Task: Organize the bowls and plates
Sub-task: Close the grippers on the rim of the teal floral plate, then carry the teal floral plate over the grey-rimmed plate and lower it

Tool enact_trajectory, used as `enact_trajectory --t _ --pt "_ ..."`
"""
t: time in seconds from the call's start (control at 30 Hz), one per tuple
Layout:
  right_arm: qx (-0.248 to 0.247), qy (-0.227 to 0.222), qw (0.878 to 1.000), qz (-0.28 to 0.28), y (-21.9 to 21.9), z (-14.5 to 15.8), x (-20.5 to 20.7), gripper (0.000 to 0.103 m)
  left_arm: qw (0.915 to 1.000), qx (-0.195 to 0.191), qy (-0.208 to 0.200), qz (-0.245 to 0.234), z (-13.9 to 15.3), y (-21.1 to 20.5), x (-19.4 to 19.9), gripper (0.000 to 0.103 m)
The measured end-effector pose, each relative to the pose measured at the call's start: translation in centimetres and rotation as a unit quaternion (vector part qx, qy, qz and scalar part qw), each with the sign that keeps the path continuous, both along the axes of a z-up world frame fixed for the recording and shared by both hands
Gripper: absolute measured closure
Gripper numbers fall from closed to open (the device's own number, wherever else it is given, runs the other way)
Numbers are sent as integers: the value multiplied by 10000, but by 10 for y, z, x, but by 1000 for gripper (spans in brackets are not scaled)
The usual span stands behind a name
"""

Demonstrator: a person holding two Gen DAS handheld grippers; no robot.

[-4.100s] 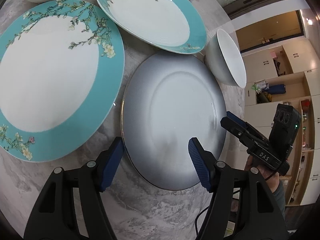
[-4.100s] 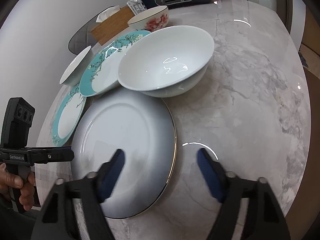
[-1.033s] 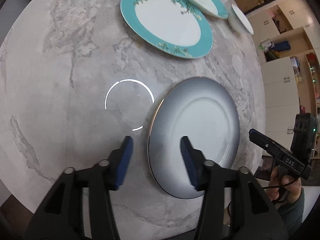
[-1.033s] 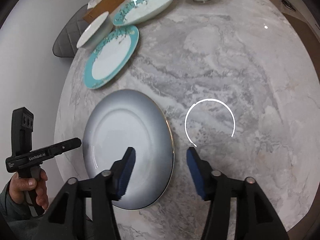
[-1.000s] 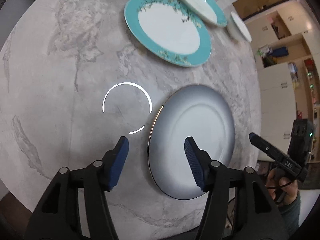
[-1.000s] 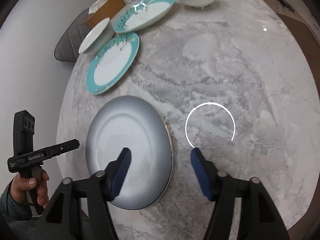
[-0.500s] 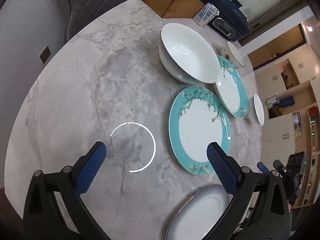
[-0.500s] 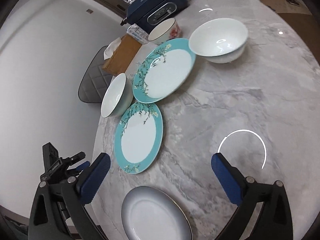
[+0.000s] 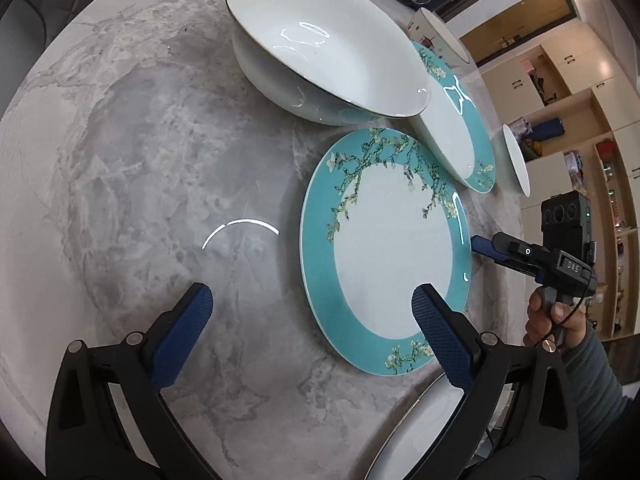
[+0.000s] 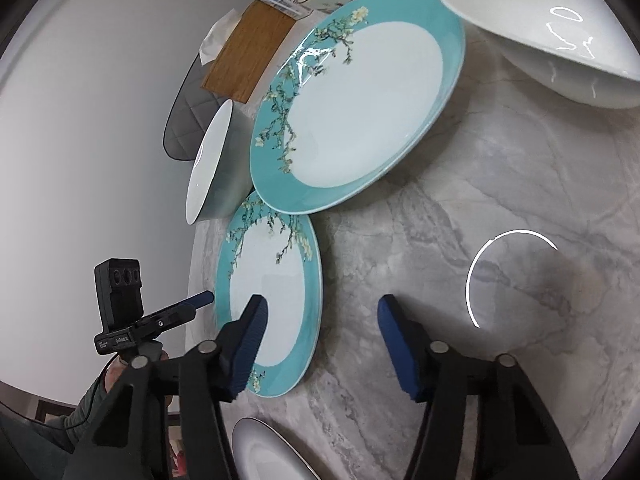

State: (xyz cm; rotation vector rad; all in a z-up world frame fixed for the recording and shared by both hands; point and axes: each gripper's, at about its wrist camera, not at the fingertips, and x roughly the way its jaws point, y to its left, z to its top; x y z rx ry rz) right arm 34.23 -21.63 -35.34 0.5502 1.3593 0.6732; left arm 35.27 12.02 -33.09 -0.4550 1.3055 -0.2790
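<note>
- Grey-veined marble forms the round tabletop point(image 9: 132, 152) that fills both wrist views, with plates and bowls spread over it.
- A turquoise-rimmed round plate with a blossom-branch pattern point(image 9: 394, 256) lies flat at centre right of the left wrist view; in the right wrist view it sits at lower centre left.
- The left gripper point(image 9: 310, 322) hovers with its blue-padded jaws spread wide and empty: one pad over bare marble, the other over the plate's near rim.
- The right gripper point(image 10: 320, 344) is also open and empty, its jaws straddling the opposite edge of the same plate, one pad above the white centre, one above the marble.
- A second, larger turquoise blossom plate point(image 10: 360, 100) sits further up the frame, its edge overlapping the first plate's far rim.
- A wide white ceramic bowl point(image 9: 324, 44) rests at upper centre of the left view; a smaller white bowl point(image 10: 214, 164) stands beside both plates.
- A grey-white plate with a thin gold rim point(image 10: 264, 454) shows at the bottom edge.
- Judged risk: lifting the near plate could drag or chip the overlapping plate, and a thin glazed rim may slip from the pads if gripped shallowly.
</note>
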Motion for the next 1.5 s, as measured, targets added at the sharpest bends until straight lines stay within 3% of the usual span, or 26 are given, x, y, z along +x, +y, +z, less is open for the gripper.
enact_trajectory --t 0.07,0.17,0.27,0.3,0.33,0.43,0.5,0.57,0.6,0.8,1.13,1.5 --pt "-21 37 9999 121 6 -1 2 53 10000 -36 -11 -55 -1 -4 4 4" --pt "31 93 9995 312 14 -3 4 54 9999 99 -65 -104 -1 -10 9 8" --pt "29 111 9987 491 24 -2 6 53 9996 109 -91 -225 -1 -18 14 41" --pt "33 109 9985 543 27 -3 7 54 9996 97 -50 -278 -2 -21 16 62" --pt "46 117 9982 580 30 -3 7 55 9995 84 23 -303 -4 -22 17 66" --pt "27 120 9981 597 33 -3 5 58 9995 138 -4 -285 -3 -21 17 66" --pt "-10 150 9983 564 30 -4 4 65 9995 131 18 -275 -4 -21 17 67" --pt "-165 194 9984 512 29 -5 6 88 9991 265 34 -342 -2 -22 16 68" --pt "-317 224 9981 479 27 -7 7 93 9987 360 58 -363 -1 -22 16 72" --pt "-591 274 9972 355 28 -4 8 92 9979 539 166 -304 -1 -16 14 89" --pt "-573 333 9976 220 24 16 -4 92 9992 246 133 -279 18 -11 -4 91" --pt "-566 -144 9983 45 15 84 -35 93 9983 206 -309 -460 80 -20 -40 91"
